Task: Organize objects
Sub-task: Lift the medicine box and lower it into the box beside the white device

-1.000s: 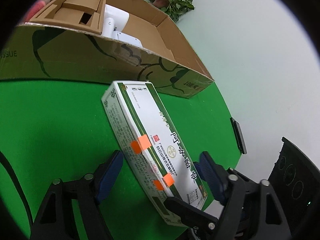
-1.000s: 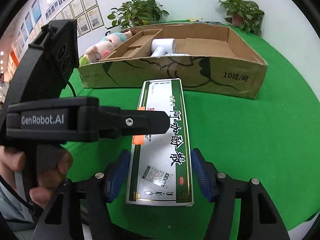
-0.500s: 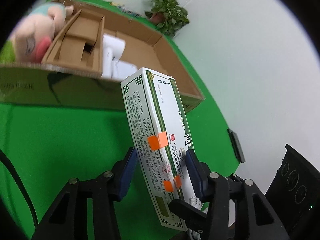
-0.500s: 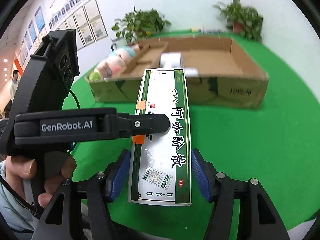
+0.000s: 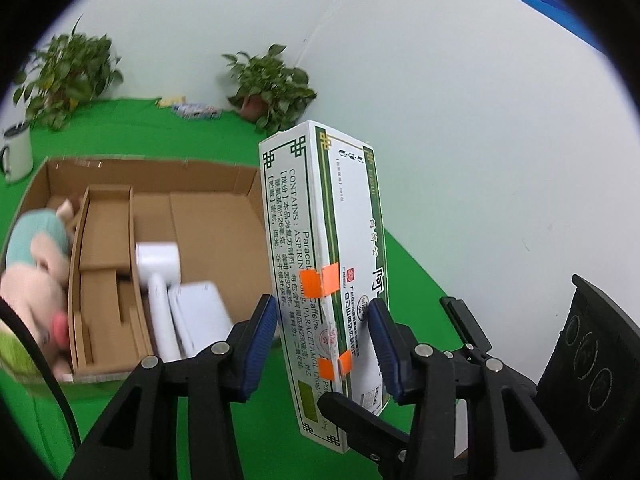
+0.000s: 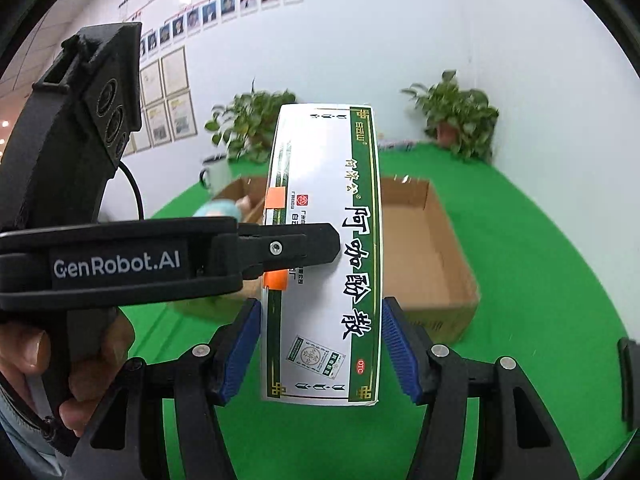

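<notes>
- Both grippers are on the long white-and-green cardboard medicine box (image 5: 320, 272), which is off the green cloth table (image 6: 540, 248) and up in the air.
- The left gripper (image 5: 324, 340) is closed down on the box: its right blue pad presses the printed front face, and its left pad sits at the side panel, though I cannot tell whether that one is quite touching.
- From the right wrist view, the right gripper (image 6: 320, 354) has its two blue pads tight against the box's long edges near the lower end, so it is clamped on as well.
- The box stands nearly upright in the left wrist view, leaning slightly, with orange tape tabs (image 5: 320, 282) on its corner edge.
- Behind and below it lies the open brown cardboard carton (image 5: 208, 216), with inner dividers on its left side.
- Inside the carton are a white roll (image 5: 158, 260) and a white flat packet (image 5: 200, 312), lying just beside each other.
- A pink-and-teal plush toy (image 5: 32, 264) sits at the carton's left end, blurred.
- On the far cloth stand a white enamel mug (image 5: 16, 152) and two potted green plants (image 5: 272, 84).
- The person's left hand (image 6: 60, 364) wraps the gripper handle.
</notes>
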`<state>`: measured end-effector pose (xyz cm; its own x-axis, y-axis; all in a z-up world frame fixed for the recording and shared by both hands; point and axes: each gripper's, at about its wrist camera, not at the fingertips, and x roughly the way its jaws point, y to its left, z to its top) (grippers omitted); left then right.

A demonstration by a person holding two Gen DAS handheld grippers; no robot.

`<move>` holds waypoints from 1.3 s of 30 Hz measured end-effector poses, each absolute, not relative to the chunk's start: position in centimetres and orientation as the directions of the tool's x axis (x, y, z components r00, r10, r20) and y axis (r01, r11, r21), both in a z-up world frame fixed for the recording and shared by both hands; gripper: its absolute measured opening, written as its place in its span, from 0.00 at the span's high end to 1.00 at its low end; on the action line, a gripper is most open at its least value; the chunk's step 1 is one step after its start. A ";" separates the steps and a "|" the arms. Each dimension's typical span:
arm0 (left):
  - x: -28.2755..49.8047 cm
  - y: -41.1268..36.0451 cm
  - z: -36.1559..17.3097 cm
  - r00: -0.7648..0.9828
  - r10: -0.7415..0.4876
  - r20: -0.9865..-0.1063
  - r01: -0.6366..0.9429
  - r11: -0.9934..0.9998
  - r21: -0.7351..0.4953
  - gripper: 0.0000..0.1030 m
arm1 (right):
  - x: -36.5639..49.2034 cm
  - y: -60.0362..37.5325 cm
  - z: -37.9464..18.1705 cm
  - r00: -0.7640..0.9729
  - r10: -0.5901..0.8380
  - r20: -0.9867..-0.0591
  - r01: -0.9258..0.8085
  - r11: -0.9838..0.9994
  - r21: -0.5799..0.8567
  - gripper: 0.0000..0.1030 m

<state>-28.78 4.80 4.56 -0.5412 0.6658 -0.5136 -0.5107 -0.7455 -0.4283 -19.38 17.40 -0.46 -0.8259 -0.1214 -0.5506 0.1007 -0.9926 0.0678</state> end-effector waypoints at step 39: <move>-46.0 9.4 -2.9 -0.329 0.611 -0.720 -0.418 -0.778 -0.470 0.58 | -40.7 26.5 -1.8 -0.589 -0.201 -0.783 0.042 -0.975 0.219 0.44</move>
